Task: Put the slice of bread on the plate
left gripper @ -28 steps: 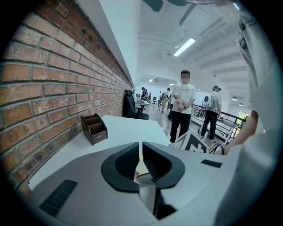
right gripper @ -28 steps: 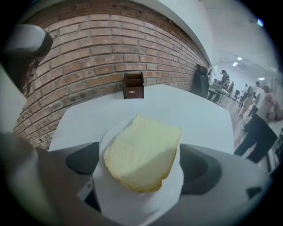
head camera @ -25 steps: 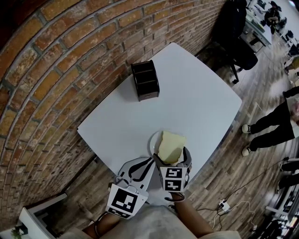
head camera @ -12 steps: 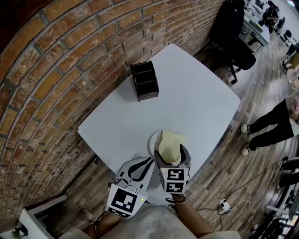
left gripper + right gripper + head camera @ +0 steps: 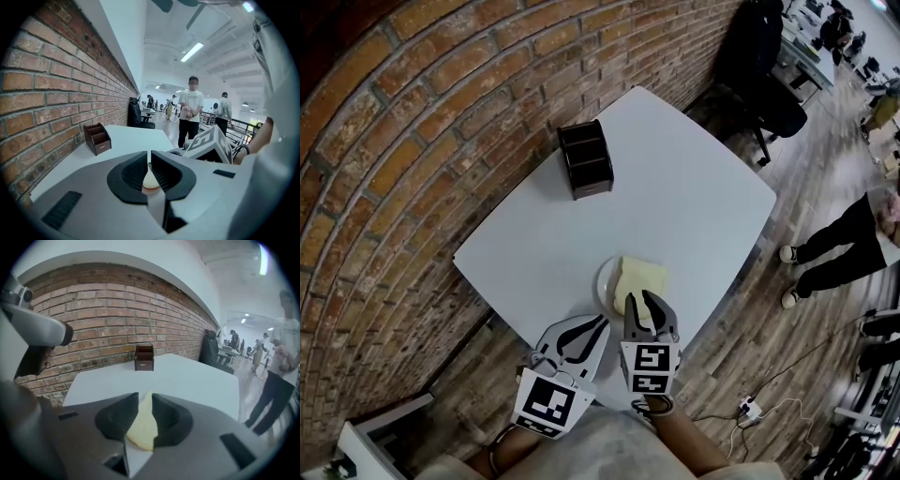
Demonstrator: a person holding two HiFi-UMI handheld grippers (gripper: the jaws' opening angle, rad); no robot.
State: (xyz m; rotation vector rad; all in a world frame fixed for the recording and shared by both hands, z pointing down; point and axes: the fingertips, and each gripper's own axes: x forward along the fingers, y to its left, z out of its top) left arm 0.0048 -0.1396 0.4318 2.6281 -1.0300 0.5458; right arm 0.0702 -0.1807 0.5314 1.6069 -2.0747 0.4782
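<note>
Open-plan office: red brick wall [image 5: 412,122], white square table [image 5: 694,187], black swivel office chair [image 5: 787,112], background desks [image 5: 811,47], wood plank floor [image 5: 750,361].

A white square table [image 5: 694,206] with rounded corners stands with its far left edge close along the brick wall [image 5: 412,141], and most of its top is bare. On the far left part, near the wall, sits a dark brown desk organiser [image 5: 586,159] with open compartments, seemingly wooden, though the view is too small to be sure. A white plate [image 5: 606,284] rests at the near edge of the table, well apart from the organiser.
</note>
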